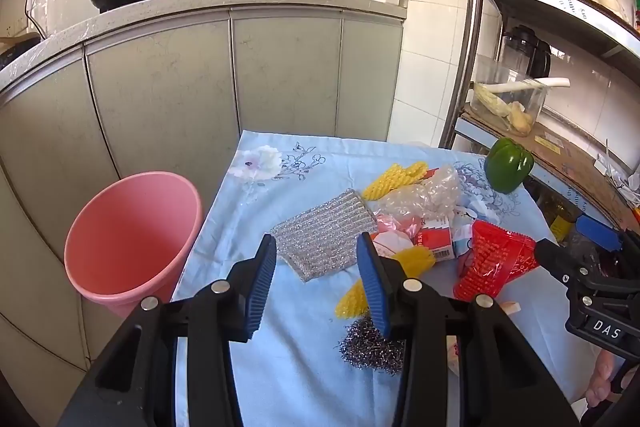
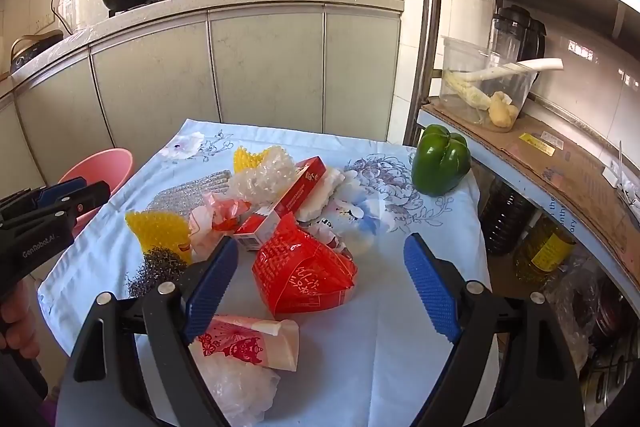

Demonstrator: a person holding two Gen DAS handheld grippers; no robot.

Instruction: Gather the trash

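Crinkled red wrapper (image 2: pixel 304 275), wiry steel scourer (image 1: pixel 370 347)

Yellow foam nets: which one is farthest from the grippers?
The yellow net at the far end of the pile, beside the clear bubble wrap. The other yellow net lies near the steel wool, right at the left jaws.

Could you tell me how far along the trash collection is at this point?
Nothing looks done: the pink bin shows nothing inside. Nothing is in hand either; the left claw and right claw are both open over the table. The red wrapper, steel wool and other litter remain.
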